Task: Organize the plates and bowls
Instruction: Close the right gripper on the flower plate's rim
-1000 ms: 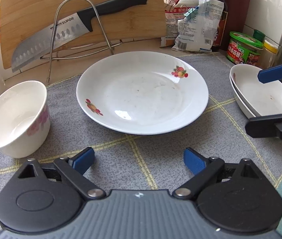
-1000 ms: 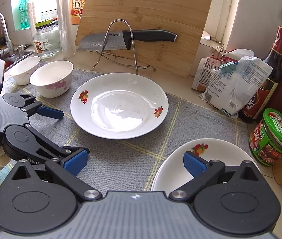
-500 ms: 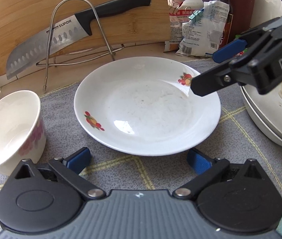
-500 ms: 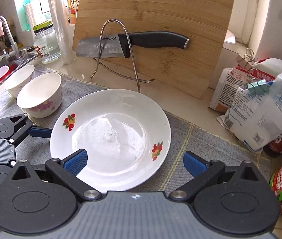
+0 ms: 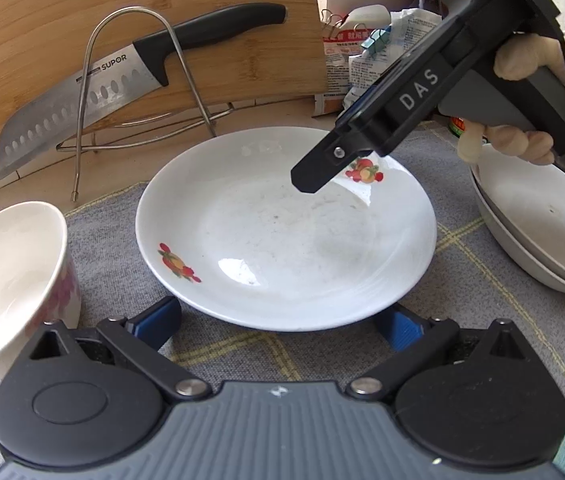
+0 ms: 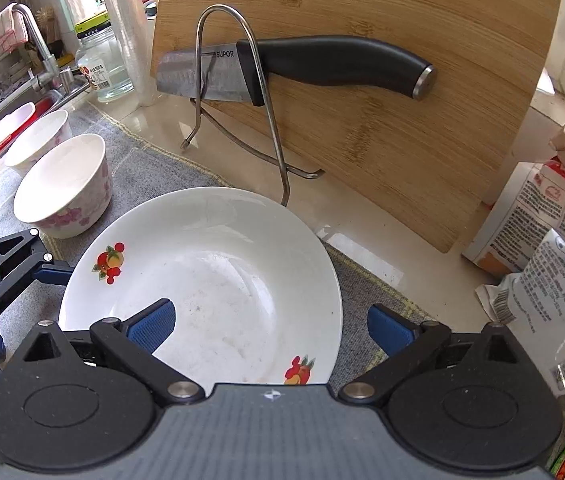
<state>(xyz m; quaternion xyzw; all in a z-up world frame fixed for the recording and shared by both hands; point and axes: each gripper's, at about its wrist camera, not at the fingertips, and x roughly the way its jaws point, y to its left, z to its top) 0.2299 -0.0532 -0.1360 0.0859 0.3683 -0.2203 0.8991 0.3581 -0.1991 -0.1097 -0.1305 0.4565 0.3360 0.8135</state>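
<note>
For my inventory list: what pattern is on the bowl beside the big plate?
Pink flowers on white, clearest on the bowl in the right wrist view.

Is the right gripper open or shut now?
Open. The right gripper has its blue pads wide apart, one over the plate, the other outside its rim.

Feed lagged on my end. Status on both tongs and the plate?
Left tongs open, at plate's near rim. Right tongs open, straddling far rim. Plate flat on mat, ungripped. Nothing in the way.
</note>
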